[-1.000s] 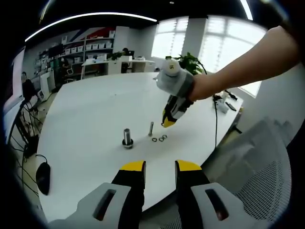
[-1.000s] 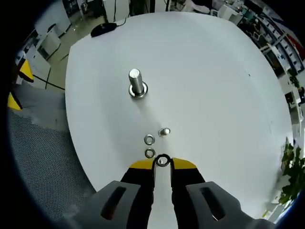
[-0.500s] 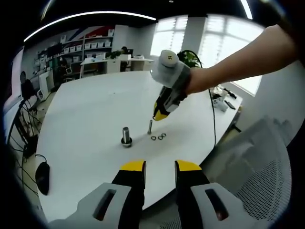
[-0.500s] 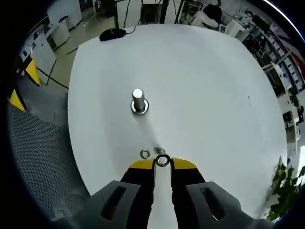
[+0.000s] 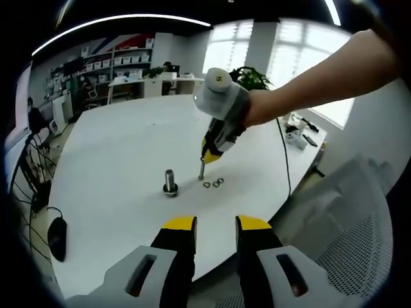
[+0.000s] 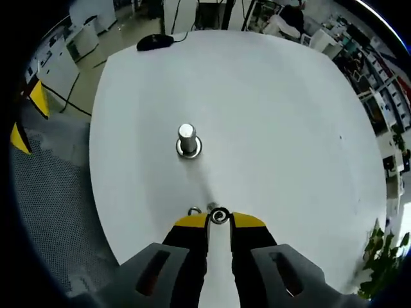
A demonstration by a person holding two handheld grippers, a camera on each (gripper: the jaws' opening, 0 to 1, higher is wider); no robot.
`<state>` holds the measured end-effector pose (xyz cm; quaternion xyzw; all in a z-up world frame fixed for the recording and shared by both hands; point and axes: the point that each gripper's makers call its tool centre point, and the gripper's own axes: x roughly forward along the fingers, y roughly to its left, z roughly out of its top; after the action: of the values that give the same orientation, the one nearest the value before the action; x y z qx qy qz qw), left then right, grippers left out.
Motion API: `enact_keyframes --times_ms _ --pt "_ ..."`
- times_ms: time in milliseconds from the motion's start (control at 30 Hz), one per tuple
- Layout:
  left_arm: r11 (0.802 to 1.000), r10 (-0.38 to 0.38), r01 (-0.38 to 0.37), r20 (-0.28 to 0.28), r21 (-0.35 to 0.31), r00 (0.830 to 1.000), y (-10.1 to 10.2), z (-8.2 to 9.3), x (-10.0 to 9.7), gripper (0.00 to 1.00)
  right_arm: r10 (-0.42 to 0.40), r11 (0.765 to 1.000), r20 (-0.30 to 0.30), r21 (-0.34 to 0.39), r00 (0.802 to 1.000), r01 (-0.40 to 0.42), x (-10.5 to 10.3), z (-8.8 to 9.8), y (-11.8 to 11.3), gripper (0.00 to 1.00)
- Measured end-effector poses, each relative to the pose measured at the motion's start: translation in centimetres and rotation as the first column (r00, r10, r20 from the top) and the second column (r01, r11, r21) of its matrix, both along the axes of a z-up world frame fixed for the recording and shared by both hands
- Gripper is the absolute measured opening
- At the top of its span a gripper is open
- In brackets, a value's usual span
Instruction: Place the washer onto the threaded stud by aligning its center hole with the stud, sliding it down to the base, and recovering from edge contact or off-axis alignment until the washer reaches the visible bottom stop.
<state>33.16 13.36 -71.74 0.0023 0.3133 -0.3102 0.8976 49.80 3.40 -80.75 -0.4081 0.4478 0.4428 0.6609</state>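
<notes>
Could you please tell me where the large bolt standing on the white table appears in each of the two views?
Left gripper view: the large bolt stands left of centre, just left of the thin stud.
Right gripper view: the large bolt stands at centre, above the washer held at the right hand-held gripper.
Shared landmark: the black mouse near the white table edge.

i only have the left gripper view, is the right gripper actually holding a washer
Observer: Yes. In the right gripper view a washer sits pinched between the right gripper tips.
Operator: where's the thin stud from there
Observer: Its top shows just beside the held washer, slightly off its hole.
Operator: any loose washers showing there
Observer: One loose washer peeks out at the yellow tip's edge, on the white table.
</notes>
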Motion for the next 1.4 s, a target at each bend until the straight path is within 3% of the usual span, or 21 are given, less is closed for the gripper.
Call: enact_keyframes --times_ms 633,1400 --pt "1.000 0.006 -0.005 -0.013 0.013 1.000 0.2 -0.3 -0.1 0.22 0.009 1.000 -0.032 -0.023 0.999 -0.009 0.0 -2.2 0.2 0.14" --pt "1.000 0.013 -0.012 -0.030 0.025 0.999 0.3 -0.7 -0.1 0.21 -0.059 0.998 -0.084 -0.004 0.995 0.059 0.0 -5.4 -0.1 0.14"
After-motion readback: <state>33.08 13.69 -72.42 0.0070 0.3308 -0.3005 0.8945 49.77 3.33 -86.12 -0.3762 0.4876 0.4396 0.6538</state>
